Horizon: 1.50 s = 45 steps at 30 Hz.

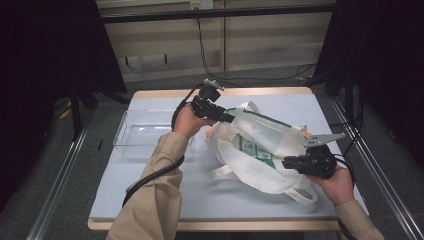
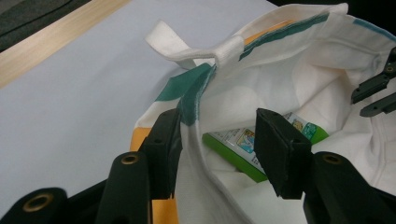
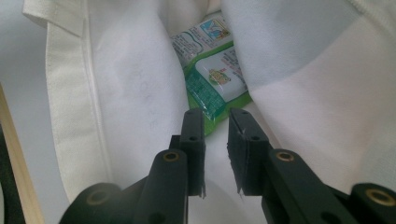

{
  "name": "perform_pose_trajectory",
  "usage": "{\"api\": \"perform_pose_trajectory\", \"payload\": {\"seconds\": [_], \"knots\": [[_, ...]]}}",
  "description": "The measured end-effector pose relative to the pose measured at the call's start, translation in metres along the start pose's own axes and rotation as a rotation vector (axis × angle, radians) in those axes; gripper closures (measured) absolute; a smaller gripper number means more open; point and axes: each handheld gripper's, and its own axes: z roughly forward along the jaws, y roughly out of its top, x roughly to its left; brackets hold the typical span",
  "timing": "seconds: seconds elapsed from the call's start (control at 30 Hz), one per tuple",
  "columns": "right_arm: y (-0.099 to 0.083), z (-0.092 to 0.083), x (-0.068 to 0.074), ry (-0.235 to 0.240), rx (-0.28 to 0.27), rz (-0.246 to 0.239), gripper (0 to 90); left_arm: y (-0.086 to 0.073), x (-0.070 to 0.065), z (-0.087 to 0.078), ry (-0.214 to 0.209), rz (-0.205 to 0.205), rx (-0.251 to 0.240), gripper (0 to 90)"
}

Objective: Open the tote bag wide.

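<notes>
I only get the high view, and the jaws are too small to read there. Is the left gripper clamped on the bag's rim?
Observer: No. The left gripper has its jaws apart; the green-striped rim of the bag lies against one jaw only.
Operator: And the right one?
Observer: The right gripper has its jaws slightly apart, with no fabric pinched between them.
Operator: Where does it point?
Observer: Into the bag, at a green packet with cartoon print.
</notes>
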Motion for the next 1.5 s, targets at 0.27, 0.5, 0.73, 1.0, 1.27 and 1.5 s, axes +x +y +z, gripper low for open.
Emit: {"api": "perform_pose_trajectory", "payload": {"seconds": [0.27,0.5,0.73,1.0,1.27,1.5], "knots": [[0.009,-0.002,-0.001,-0.002,-0.009,0.004,72.3,-0.002,-0.008,-0.01,-0.012,0.022,-0.016,52.3],[0.015,0.001,0.001,-0.007,-0.001,-0.008,72.4,-0.008,-0.013,-0.018,-0.015,0.026,-0.023,55.5],[0.02,0.004,0.001,-0.002,-0.004,-0.002,72.3,-0.01,-0.021,-0.027,-0.015,0.051,-0.003,58.0],[0.026,0.006,0.0,-0.011,-0.001,-0.009,72.3,-0.013,-0.026,-0.035,-0.023,0.059,-0.003,63.3],[0.029,0.005,-0.004,-0.015,0.004,-0.002,72.0,-0.013,-0.036,-0.028,-0.065,0.065,-0.019,75.3],[0.032,0.004,-0.007,-0.026,0.014,-0.011,72.0,-0.016,-0.045,-0.01,-0.085,0.07,0.001,86.1]]}}
